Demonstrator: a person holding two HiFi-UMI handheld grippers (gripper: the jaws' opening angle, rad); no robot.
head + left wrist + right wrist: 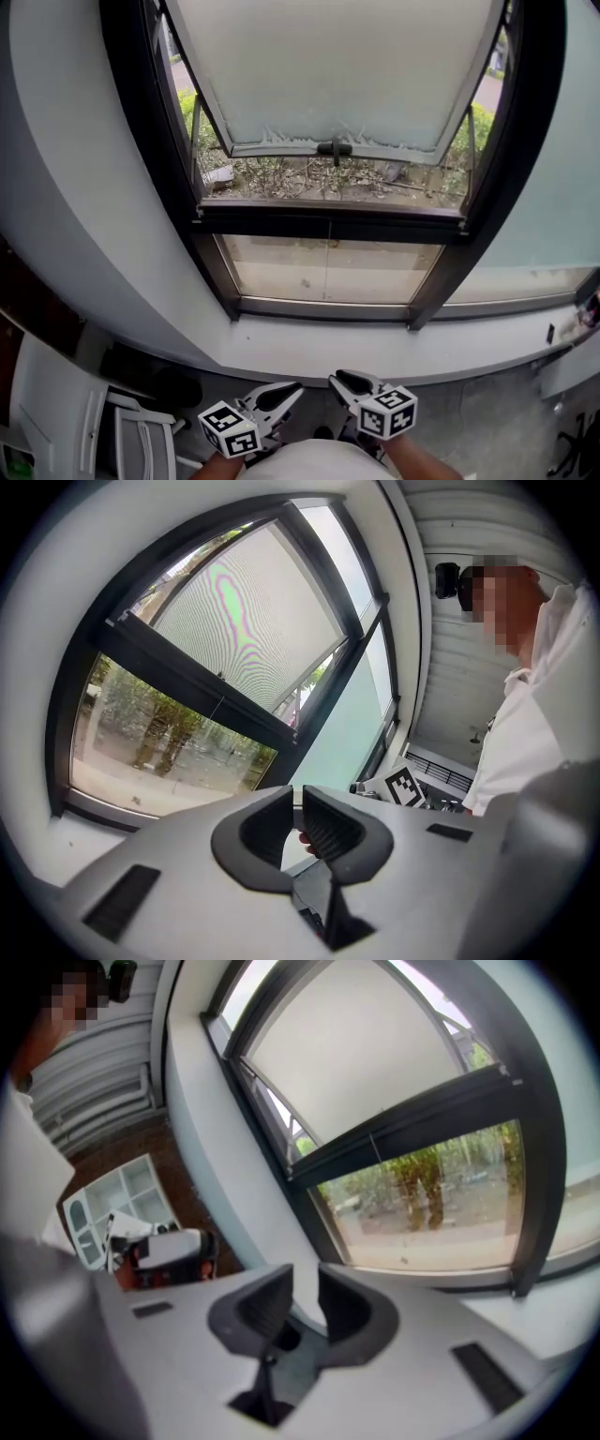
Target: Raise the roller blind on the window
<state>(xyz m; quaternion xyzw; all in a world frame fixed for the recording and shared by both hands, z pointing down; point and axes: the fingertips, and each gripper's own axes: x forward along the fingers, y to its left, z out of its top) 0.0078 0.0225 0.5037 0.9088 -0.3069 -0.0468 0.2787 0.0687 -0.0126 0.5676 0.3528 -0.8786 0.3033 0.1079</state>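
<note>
The pale roller blind [337, 66] covers the upper part of the black-framed window [328, 217], and its bottom edge carries a small dark fitting [335, 148]. Below that edge, bushes show through the bare glass. It also fills the upper pane in the left gripper view as the blind [244, 621] and in the right gripper view as the blind [356, 1054]. My left gripper [291, 392] [298, 803] is low and well back from the window, jaws shut with nothing between them. Beside it, my right gripper [339, 380] [305, 1283] is open and empty.
A wide pale sill [328, 352] runs under the window. White furniture [141, 436] stands at lower left. The right gripper view shows a white shelf unit [112, 1204] and a red and white object [164, 1255]. A person's white shirt [534, 714] fills the left gripper view's right side.
</note>
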